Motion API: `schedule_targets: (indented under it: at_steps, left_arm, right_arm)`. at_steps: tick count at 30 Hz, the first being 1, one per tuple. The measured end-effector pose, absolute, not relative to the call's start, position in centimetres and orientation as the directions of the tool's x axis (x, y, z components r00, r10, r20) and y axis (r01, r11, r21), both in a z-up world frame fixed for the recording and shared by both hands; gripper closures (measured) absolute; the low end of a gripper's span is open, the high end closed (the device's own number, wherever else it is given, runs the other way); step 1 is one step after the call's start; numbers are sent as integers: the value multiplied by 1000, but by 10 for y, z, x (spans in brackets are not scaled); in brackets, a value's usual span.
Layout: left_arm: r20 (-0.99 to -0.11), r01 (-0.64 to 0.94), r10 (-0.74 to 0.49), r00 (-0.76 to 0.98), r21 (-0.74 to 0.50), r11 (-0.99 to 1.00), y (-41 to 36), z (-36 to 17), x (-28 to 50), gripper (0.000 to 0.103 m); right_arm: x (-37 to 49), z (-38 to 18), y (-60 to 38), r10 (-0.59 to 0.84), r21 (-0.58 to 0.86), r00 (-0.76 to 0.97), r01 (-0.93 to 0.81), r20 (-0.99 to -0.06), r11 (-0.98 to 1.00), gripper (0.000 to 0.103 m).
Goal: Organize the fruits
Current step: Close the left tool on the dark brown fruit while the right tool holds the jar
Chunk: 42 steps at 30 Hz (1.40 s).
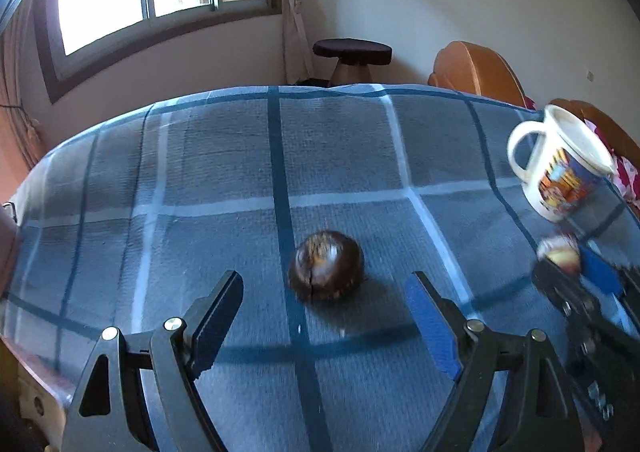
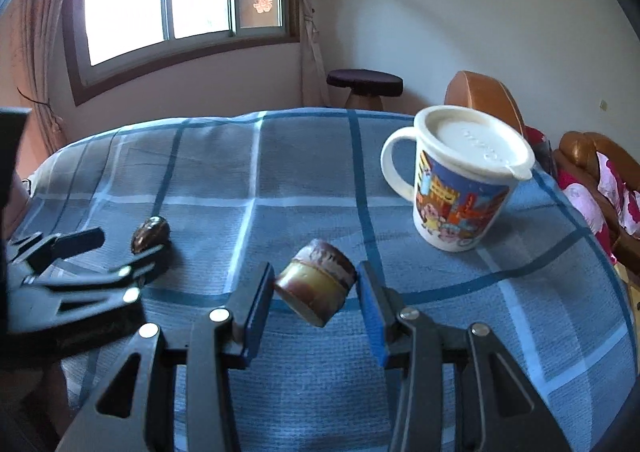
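Only the right wrist view shows the mug's lid (image 2: 478,145).

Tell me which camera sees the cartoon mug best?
The right wrist view. There the cartoon mug stands large and sharp on the blue checked cloth, its white lid, handle and pictures all showing. The left wrist view catches the mug only small and tilted near the right edge.

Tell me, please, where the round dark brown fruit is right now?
In the left wrist view, the dark fruit lies on the blue checked cloth, just ahead of the open left gripper.
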<state>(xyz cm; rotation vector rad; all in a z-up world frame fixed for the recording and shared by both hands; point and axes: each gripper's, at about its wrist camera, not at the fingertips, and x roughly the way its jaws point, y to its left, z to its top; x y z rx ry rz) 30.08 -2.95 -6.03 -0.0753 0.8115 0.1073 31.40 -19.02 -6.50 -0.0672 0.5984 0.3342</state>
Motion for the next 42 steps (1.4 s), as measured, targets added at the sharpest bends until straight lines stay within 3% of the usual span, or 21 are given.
schedule_targets:
  at_steps: [4, 6, 10, 12, 13, 22, 42]
  left_arm:
    - [-738, -137, 59, 672, -46, 989, -24, -67, 313, 19]
    - [-749, -134, 29, 662, -80, 988, -20, -69, 316, 34]
    - [-755, -113, 8, 656, -87, 990, -19, -69, 316, 39]
    - [-758, -103, -15, 652, -107, 989, -17, -70, 317, 56]
    - [-760, -103, -20, 650, -114, 988, -15, -71, 317, 57]
    - [-742, -86, -44, 668, -136, 987, -5, -68, 304, 59]
    - [-640, -41, 5, 769, -42, 998, -25, -49, 261, 59]
  right_arm:
    - [312, -65, -190, 301, 45, 774, -334, -557, 941, 58]
    - [312, -65, -189, 307, 45, 773, -341, -555, 939, 58]
    - [309, -64, -187, 325, 52, 772, -355, -546, 933, 58]
    - [307, -63, -186, 331, 52, 774, -361, -541, 931, 58]
    - [305, -63, -186, 336, 54, 774, -366, -537, 929, 58]
    - [297, -60, -188, 359, 69, 785, -378, -505, 923, 58]
    - [269, -50, -188, 354, 32, 853, -371, -384, 928, 58]
